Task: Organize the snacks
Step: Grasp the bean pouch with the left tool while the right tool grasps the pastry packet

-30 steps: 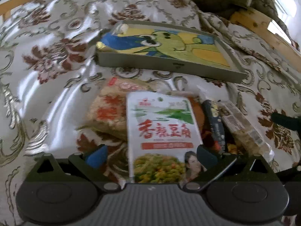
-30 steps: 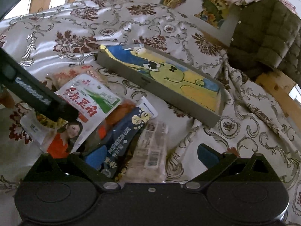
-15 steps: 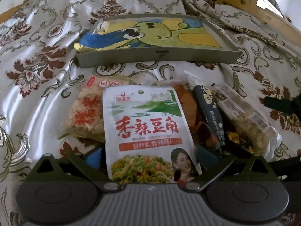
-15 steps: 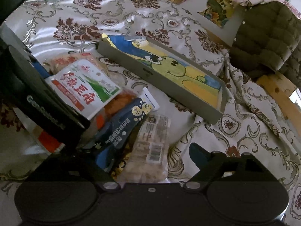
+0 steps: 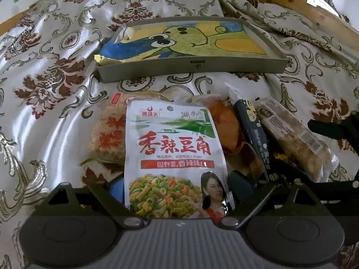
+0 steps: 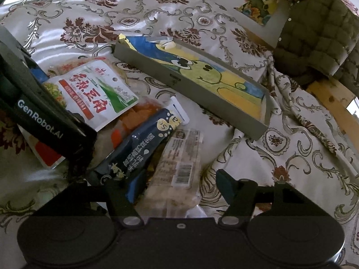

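A white pouch with red lettering (image 5: 175,157) tops a pile of snacks on the flowered cloth. It lies between the fingers of my left gripper (image 5: 178,187), whose jaws are closing, pads just beside its edges. Under it are a rice-cracker pack (image 5: 107,132), an orange snack bag (image 5: 226,130) and a dark blue packet (image 6: 143,143). A clear-wrapped bar (image 6: 179,174) lies between the fingers of my right gripper (image 6: 180,186). Those jaws are closing too, with gaps on both sides. Behind the pile sits a grey tray (image 5: 195,65) lined with a cartoon drawing.
The left gripper's black body (image 6: 44,121) crosses the left of the right wrist view. An olive quilted jacket (image 6: 314,40) hangs at the back right over a wooden frame (image 6: 332,98). Bunched folds of cloth (image 6: 280,89) lie beside the tray's right end.
Both grippers' jaws have narrowed, the left around the white pouch, the right toward the clear-wrapped bar. The left gripper has rolled slightly and come closer over the pile.
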Demonstrator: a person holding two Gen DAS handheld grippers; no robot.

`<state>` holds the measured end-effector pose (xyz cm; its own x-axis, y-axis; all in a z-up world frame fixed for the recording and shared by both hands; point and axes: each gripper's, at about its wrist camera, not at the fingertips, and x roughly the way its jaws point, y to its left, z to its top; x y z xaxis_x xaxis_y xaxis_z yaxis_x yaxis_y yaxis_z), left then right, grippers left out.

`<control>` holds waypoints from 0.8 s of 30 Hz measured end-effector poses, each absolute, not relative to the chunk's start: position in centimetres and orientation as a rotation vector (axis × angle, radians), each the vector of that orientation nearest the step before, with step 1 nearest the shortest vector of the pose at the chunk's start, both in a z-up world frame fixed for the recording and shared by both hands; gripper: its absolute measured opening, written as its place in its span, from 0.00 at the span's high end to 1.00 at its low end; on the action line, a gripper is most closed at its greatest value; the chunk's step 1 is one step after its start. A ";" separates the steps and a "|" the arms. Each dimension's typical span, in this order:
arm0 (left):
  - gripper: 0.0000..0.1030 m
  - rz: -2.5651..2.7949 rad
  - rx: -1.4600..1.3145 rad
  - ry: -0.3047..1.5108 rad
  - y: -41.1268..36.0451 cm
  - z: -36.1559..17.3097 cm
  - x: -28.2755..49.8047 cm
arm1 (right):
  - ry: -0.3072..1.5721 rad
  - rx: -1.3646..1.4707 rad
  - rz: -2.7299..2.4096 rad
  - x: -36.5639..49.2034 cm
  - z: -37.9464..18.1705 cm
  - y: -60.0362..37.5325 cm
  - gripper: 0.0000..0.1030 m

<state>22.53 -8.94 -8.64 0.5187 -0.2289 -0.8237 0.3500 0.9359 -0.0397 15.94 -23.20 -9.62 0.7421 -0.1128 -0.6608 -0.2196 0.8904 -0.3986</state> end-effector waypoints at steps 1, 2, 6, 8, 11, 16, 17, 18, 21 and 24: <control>0.20 -0.345 0.142 0.956 -8.9 -8.4 22.3 | 0.741 -0.475 0.068 15.9 -9.6 -23.2 0.37; 0.24 -0.351 0.135 0.939 -8.7 -8.1 22.0 | 0.745 -0.464 0.079 15.9 -9.6 -23.3 0.45; 0.34 -0.366 0.129 0.928 -8.1 -7.6 21.4 | 0.747 -0.452 0.086 15.9 -9.4 -23.1 0.50; 0.34 -0.377 0.105 0.940 -7.8 -7.8 21.6 | 0.753 -0.444 0.084 15.9 -9.4 -23.2 0.51; 0.33 -0.391 -0.003 0.994 -6.7 -8.3 22.7 | 0.754 -0.433 0.084 16.0 -9.3 -23.3 0.51; 0.39 -0.416 -0.223 1.016 -4.3 -8.2 23.6 | 0.752 -0.433 0.086 15.9 -9.3 -23.4 0.51; 0.40 -0.424 -0.252 1.010 -3.9 -8.0 23.5 | 0.751 -0.435 0.085 15.9 -9.3 -23.3 0.51; 0.40 -0.435 -0.269 1.003 -3.7 -7.8 23.5 | 0.751 -0.433 0.086 15.9 -9.3 -23.3 0.51; 0.40 -0.482 -0.295 0.965 -3.3 -6.8 22.9 | 0.752 -0.430 0.086 15.9 -9.3 -23.3 0.51; 0.40 -0.533 -0.280 0.904 -3.8 -5.8 22.1 | 0.751 -0.431 0.087 15.9 -9.3 -23.4 0.51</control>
<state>22.12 -3.79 -5.83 0.5013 -0.5485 -0.6692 0.3191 0.8361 -0.4463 15.89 -23.36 -9.25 0.7317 -0.0758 -0.6774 -0.2280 0.9093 -0.3481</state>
